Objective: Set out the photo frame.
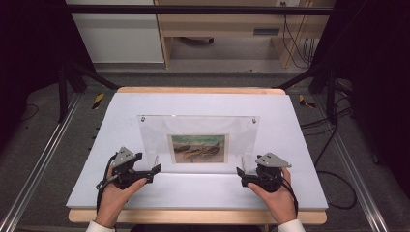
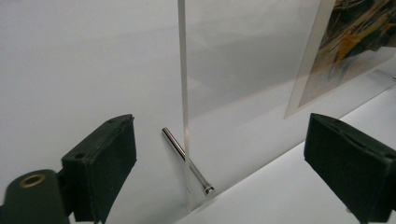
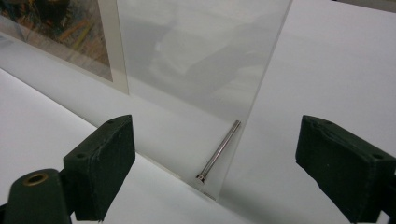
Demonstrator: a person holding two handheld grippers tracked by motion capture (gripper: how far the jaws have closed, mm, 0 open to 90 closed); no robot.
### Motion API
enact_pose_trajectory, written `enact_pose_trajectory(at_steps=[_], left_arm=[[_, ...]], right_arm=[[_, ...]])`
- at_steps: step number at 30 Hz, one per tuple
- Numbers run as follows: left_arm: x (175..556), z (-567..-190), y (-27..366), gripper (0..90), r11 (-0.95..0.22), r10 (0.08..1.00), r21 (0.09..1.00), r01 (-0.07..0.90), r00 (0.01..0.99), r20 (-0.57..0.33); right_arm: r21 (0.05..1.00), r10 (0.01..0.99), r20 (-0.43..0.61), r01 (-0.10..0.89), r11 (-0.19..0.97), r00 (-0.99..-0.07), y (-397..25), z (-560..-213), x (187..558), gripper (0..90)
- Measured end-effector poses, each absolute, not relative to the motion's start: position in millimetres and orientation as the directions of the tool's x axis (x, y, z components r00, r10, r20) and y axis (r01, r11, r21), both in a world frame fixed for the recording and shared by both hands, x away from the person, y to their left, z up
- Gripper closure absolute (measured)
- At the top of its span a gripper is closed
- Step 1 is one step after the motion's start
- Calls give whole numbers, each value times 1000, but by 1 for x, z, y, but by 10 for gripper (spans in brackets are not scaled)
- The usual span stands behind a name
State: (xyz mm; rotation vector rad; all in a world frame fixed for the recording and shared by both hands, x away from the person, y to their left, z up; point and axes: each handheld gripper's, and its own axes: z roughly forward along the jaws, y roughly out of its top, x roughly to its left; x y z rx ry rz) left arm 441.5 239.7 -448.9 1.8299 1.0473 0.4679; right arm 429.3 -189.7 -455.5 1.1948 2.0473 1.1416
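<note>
A clear acrylic picture frame (image 1: 198, 140) stands upright near the middle of the counter (image 1: 290, 188), which is covered in white, its wide face turned toward the near edge where the person's hands come in. A small painting print (image 1: 198, 148) of boats sits in the lower centre of the frame. The left gripper (image 1: 153, 170) is held just beside the frame's lower left corner, and the right gripper (image 1: 240, 172) just beside its lower right corner, both resting low over the counter between the frame and the near edge. In the left gripper view the fingers (image 2: 100, 163) stand wide apart, with the frame's left vertical edge (image 2: 183, 70) rising between them and a thin metal pin (image 2: 187, 160) passing through the panel at its bottom corner; nothing touches the pads. In the right gripper view the fingers (image 3: 100, 163) are likewise spread wide, and the frame's right lower corner with its own metal pin (image 3: 218, 151) lies between them, apart from both pads. The print shows at the upper edge of each gripper view, off to the inner side. Each hand (image 1: 112, 195) wraps its gripper from behind.
</note>
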Motion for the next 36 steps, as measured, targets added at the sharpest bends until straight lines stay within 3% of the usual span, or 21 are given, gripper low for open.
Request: enact_pose_trajectory(at_steps=[11, 36], left_arm=[[433, -442, 248, 54, -178, 819, 894, 411, 566, -97], [428, -438, 257, 56, -181, 832, 907, 380, 551, -65]], right_arm=[[876, 876, -32, 408, 256, -481, -193, -450, 420, 65], [892, 890, -31, 389, 230, -454, -210, -441, 406, 62]])
